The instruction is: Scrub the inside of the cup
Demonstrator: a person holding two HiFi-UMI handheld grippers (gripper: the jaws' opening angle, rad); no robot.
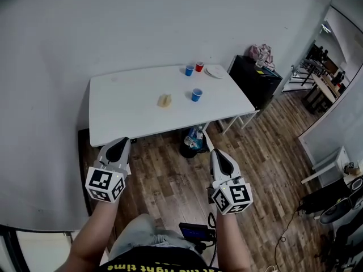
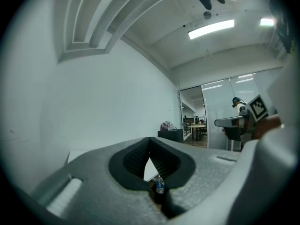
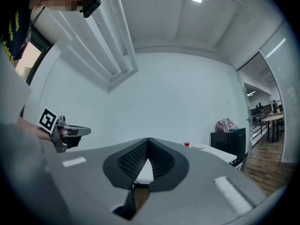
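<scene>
The nearest blue cup (image 1: 196, 94) is seen on the white table (image 1: 125, 106) at upper centre, well apart from the left gripper (image 1: 118, 145) and right gripper (image 1: 219, 156), each closed on nothing above the wooden floor (image 1: 170, 169).

Grey-white left gripper (image 1: 119, 143) and right gripper (image 1: 219, 154), black ribbed pads (image 2: 133, 161), black-and-white marker cubes (image 1: 105, 184). Black shirt (image 1: 164, 255), yellow lettering; grey trousers (image 1: 136, 231).

We see a smooth, matt white table (image 1: 130, 103) at the centre of the head view, above a wood-plank floor (image 1: 170, 180) with visible grain. The left gripper (image 1: 119, 145) and right gripper (image 1: 219, 154) look like matt grey plastic. Their pads (image 2: 165, 162) are black and finely ribbed.
</scene>
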